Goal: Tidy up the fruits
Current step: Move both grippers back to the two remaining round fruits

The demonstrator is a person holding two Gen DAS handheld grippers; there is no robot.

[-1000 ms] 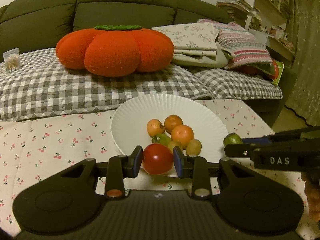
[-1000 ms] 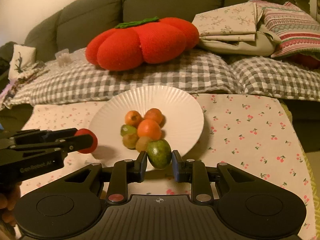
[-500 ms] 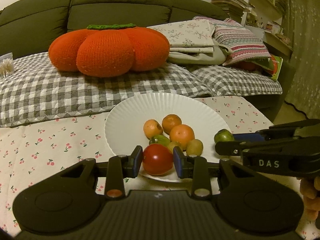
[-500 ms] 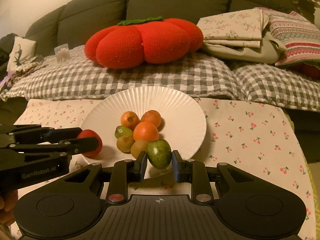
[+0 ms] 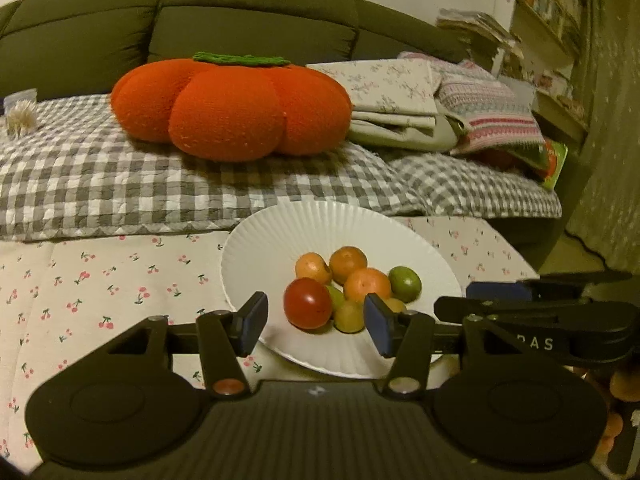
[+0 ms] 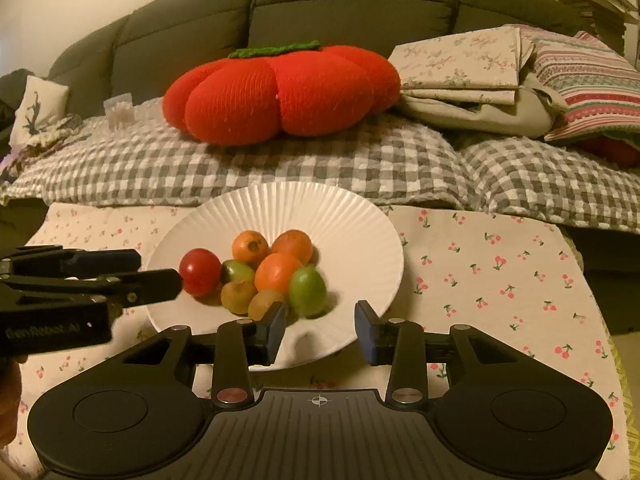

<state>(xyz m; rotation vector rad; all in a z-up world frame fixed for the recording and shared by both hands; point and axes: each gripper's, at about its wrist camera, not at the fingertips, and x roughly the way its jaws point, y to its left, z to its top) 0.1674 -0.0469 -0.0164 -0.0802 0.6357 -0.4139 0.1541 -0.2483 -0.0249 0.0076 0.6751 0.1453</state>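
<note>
A cherry-print surface [image 6: 500,280] sits before the sofa, carrying a white plate [image 6: 340,216]. The red tomato [image 5: 307,303] and green fruit [image 6: 307,292] rest among the plate's pile. The left hand-held gripper [image 5: 314,322] and right hand-held gripper [image 6: 320,330] are both spread wide, pinching nothing.

Dim warm light; fisheye-warped edges; slight blur

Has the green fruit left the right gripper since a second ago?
Yes. The right gripper has opened, and the green fruit now rests on the white plate, against the pile's right side.
</note>
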